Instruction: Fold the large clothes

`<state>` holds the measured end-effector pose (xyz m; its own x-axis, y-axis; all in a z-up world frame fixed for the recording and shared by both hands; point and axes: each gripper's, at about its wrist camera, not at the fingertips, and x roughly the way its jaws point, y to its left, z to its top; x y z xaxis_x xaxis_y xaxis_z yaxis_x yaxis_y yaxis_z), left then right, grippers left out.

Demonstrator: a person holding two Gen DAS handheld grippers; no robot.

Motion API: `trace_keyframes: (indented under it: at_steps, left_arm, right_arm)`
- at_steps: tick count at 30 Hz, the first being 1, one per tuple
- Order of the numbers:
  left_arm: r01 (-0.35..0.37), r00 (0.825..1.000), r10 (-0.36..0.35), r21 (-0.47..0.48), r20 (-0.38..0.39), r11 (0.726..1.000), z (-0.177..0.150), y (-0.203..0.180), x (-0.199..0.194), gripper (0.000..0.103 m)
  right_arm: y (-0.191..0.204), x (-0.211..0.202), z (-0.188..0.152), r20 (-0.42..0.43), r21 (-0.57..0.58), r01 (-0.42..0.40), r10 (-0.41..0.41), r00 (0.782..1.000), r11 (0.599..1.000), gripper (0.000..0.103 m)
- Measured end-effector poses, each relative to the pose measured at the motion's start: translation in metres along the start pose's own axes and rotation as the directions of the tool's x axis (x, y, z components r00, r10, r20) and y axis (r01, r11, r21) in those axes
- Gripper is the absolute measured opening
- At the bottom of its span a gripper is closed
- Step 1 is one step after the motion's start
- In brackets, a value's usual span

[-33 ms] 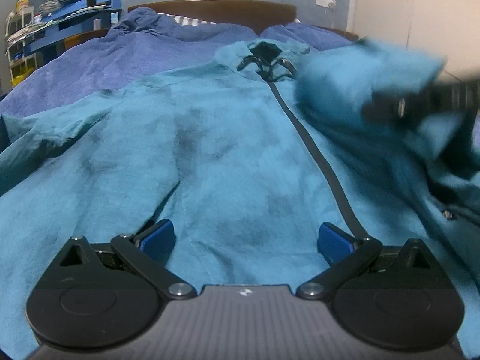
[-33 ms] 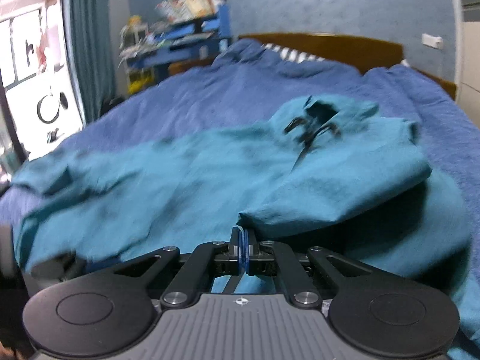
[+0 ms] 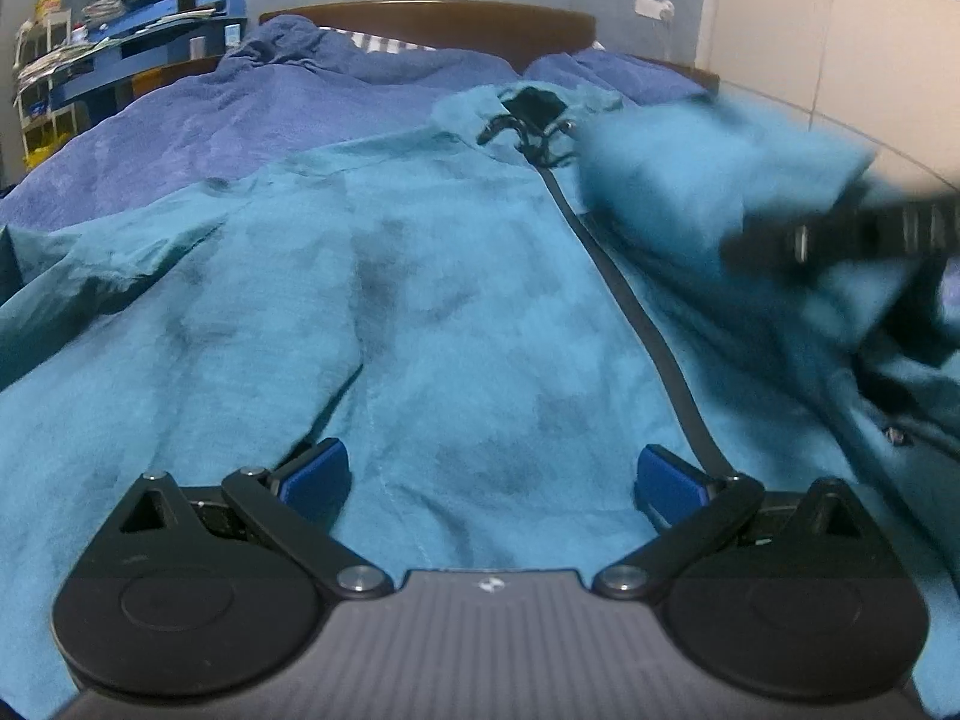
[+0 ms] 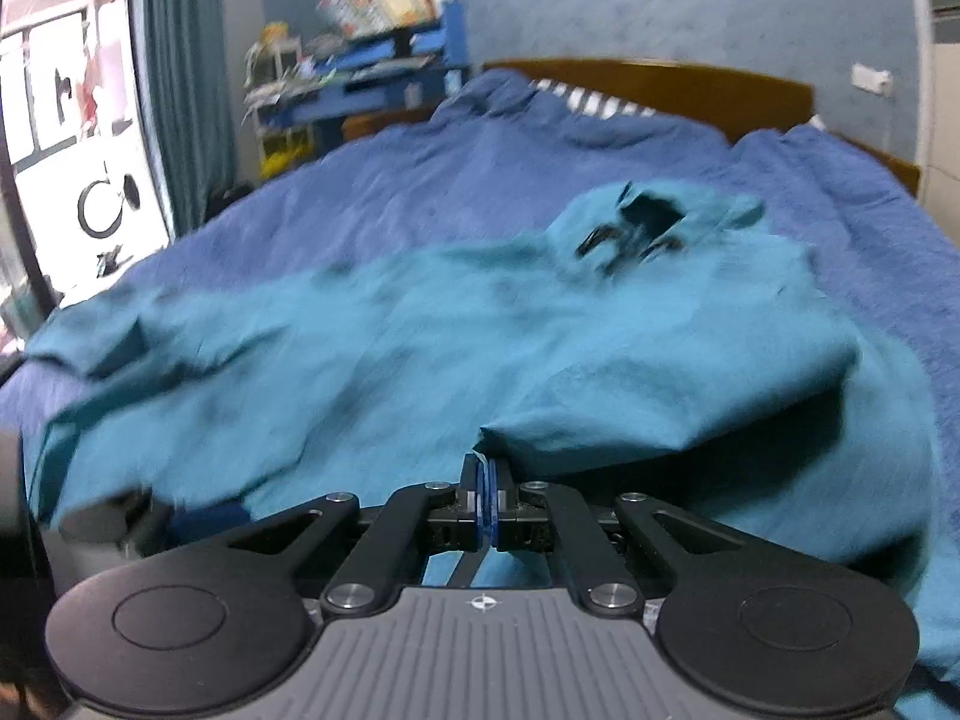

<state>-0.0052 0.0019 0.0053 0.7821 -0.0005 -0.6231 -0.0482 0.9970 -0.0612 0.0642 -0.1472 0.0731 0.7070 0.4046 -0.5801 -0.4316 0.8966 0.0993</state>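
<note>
A large teal jacket [image 3: 456, 312] with a dark front zipper [image 3: 636, 312] lies spread front-up on the bed, collar at the far end. My left gripper [image 3: 489, 483] is open and empty, low over the jacket's lower front, left of the zipper. My right gripper [image 4: 485, 498] is shut on the teal sleeve [image 4: 660, 396] and holds it lifted over the jacket's body. In the left wrist view the right gripper [image 3: 840, 234] shows blurred at the right with the raised sleeve [image 3: 690, 180].
A blue blanket [image 4: 510, 180] covers the bed, with a wooden headboard [image 3: 432, 24] at the far end. A cluttered blue shelf [image 3: 138, 30] stands at the left. A window with a curtain [image 4: 174, 90] is at the far left, and a white wall [image 3: 840, 42] at the right.
</note>
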Motion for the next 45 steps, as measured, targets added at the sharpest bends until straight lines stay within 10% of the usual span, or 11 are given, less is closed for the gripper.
trace_keyframes:
  at_steps: [12,22,25,33,45]
  left_arm:
    - [-0.009,0.998,0.008,0.016,0.069,1.0,0.009,-0.003,-0.009,0.103]
    - [-0.003,0.995,-0.029,0.325,0.092,0.946,0.066,-0.07,0.005,0.101]
    - [0.029,0.996,-0.06,0.399,0.066,0.916,0.08,-0.095,0.02,0.09]
    - [0.05,0.998,-0.021,0.48,-0.065,0.876,0.099,-0.126,0.077,0.02]
    - [-0.102,0.987,0.097,0.032,0.127,0.994,0.112,-0.003,0.026,0.007]
  right_arm:
    - [-0.067,-0.078,-0.032,0.081,0.158,0.046,-0.06,0.995,0.986,0.019]
    - [-0.147,-0.122,-0.061,0.148,0.421,0.185,-0.268,0.952,0.888,0.028]
    - [-0.16,-0.117,-0.068,0.096,0.446,0.228,-0.3,0.949,0.865,0.028]
    - [-0.172,-0.083,-0.075,0.001,0.479,0.263,-0.3,0.954,0.838,0.035]
    - [-0.171,-0.068,-0.067,-0.037,0.472,0.276,-0.294,0.955,0.837,0.038]
